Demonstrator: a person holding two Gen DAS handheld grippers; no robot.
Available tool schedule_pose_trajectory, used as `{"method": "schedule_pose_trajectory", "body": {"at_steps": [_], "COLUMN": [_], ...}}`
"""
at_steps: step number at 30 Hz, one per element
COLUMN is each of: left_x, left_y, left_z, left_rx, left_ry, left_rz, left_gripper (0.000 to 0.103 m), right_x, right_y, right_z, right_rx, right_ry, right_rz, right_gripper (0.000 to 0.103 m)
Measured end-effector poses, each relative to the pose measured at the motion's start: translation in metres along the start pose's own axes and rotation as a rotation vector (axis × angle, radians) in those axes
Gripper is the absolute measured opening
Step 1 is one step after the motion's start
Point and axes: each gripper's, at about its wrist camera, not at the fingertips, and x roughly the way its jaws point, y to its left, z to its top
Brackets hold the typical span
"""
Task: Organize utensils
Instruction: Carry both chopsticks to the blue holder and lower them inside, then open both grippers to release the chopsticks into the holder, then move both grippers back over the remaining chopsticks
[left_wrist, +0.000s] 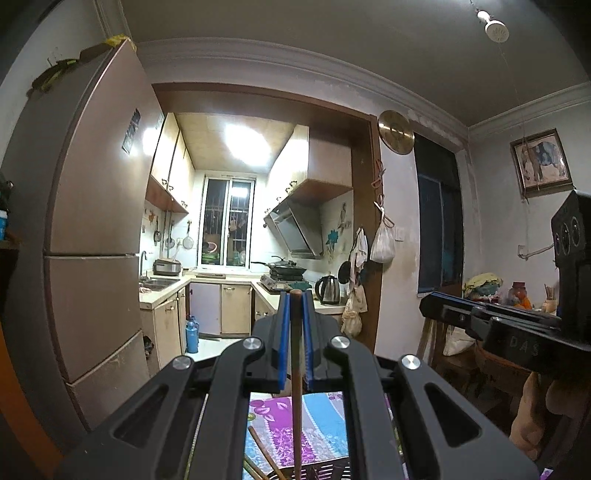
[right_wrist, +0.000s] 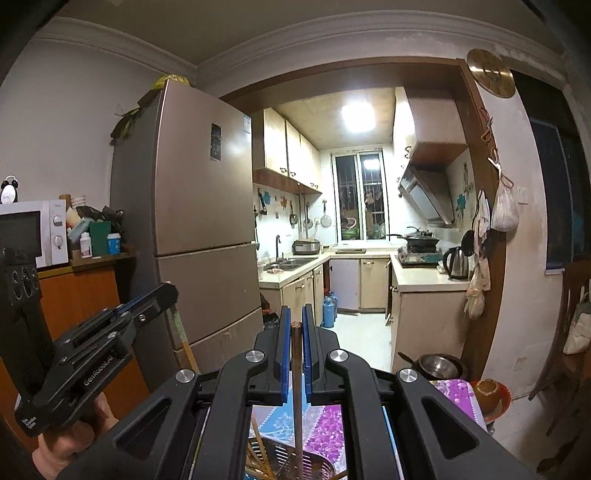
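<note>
Chopstick (left_wrist: 295, 332) seen from left wrist: dark brown, upright, clamped between blue pads of left gripper (left_wrist: 295, 306), jaws closed on it. Lower end runs down toward dark slotted basket (left_wrist: 325, 467) on patterned cloth (left_wrist: 325, 417); loose chopsticks (left_wrist: 258, 446) lie there.

Right wrist view: right gripper (right_wrist: 296, 325) likewise closed on its own chopstick (right_wrist: 296, 350), upright above metal strainer basket (right_wrist: 317, 469).

Judgement: keep both sticks vertical, lower slowly to clear the rim.

Tips hidden; basket cut off by frame.
</note>
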Motion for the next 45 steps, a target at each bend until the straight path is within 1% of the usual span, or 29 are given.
{"method": "schedule_pose_trajectory", "body": {"at_steps": [5, 12, 19, 24, 26, 27, 28, 29, 31, 32, 35, 36, 38, 39, 40, 41, 42, 43, 44, 45], "left_x": [0.013, 0.021, 0.029, 0.032, 0.032, 0.031, 0.030, 0.028, 0.026, 0.024, 0.015, 0.007, -0.017, -0.029, -0.042, -0.057, -0.079, -0.099, -0.113, -0.132], "left_y": [0.006, 0.011, 0.013, 0.012, 0.013, 0.013, 0.014, 0.015, 0.015, 0.016, 0.017, 0.016, 0.015, 0.014, 0.012, 0.011, 0.009, 0.006, 0.005, 0.002], "left_z": [-0.013, -0.022, -0.032, -0.040, -0.040, -0.040, -0.040, -0.039, -0.038, -0.038, -0.035, -0.033, -0.032, -0.034, -0.037, -0.042, -0.051, -0.064, -0.074, -0.091], "left_rx": [-0.013, -0.028, -0.041, -0.039, -0.041, -0.045, -0.050, -0.053, -0.058, -0.059, -0.059, -0.056, -0.051, -0.043, -0.027, -0.011, -0.003, 0.012, 0.022, 0.024], "left_ry": [0.022, 0.031, 0.052, 0.067, 0.067, 0.062, 0.054, 0.049, 0.047, 0.045, 0.047, 0.044, 0.038, 0.040, 0.049, 0.059, 0.073, 0.091, 0.106, 0.133], "left_rz": [0.001, -0.006, -0.007, 0.006, 0.015, 0.019, 0.023, 0.027, 0.033, 0.039, 0.053, 0.058, 0.061, 0.062, 0.064, 0.068, 0.067, 0.058, 0.057, 0.051], "left_gripper": [0.005, 0.005, 0.005, 0.007, 0.023, 0.042, 0.049, 0.049, 0.054, 0.054, 0.055, 0.057, 0.062, 0.067, 0.070, 0.072, 0.077, 0.079, 0.079, 0.080], "right_x": [0.016, 0.033, 0.042, 0.045, 0.044, 0.044, 0.042, 0.041, 0.037, 0.035, 0.020, 0.008, -0.016, -0.036, -0.059, -0.084, -0.105, -0.126, -0.147, -0.175], "right_y": [-0.004, -0.007, -0.008, -0.008, -0.008, -0.008, -0.009, -0.009, -0.009, -0.008, -0.007, -0.005, -0.001, 0.000, 0.001, 0.002, 0.003, 0.004, 0.004, 0.004], "right_z": [-0.014, -0.028, -0.038, -0.043, -0.043, -0.043, -0.043, -0.042, -0.041, -0.040, -0.034, -0.031, -0.029, -0.030, -0.034, -0.042, -0.052, -0.064, -0.079, -0.104], "right_rx": [0.006, 0.011, 0.016, 0.019, 0.020, 0.021, 0.020, 0.021, 0.022, 0.021, 0.021, 0.013, -0.002, -0.009, -0.014, -0.022, -0.031, -0.037, -0.037, -0.033], "right_ry": [0.026, 0.053, 0.072, 0.085, 0.085, 0.085, 0.083, 0.080, 0.075, 0.073, 0.063, 0.058, 0.047, 0.039, 0.029, 0.025, 0.019, 0.014, 0.014, 0.019], "right_rz": [0.001, 0.006, 0.014, 0.027, 0.026, 0.025, 0.023, 0.021, 0.017, 0.017, 0.009, 0.008, 0.010, 0.013, 0.014, 0.019, 0.019, 0.013, 0.006, -0.015], "right_gripper": [0.007, 0.007, 0.007, 0.008, 0.008, 0.008, 0.008, 0.008, 0.008, 0.008, 0.008, 0.011, 0.021, 0.030, 0.034, 0.035, 0.037, 0.037, 0.038, 0.038]}}
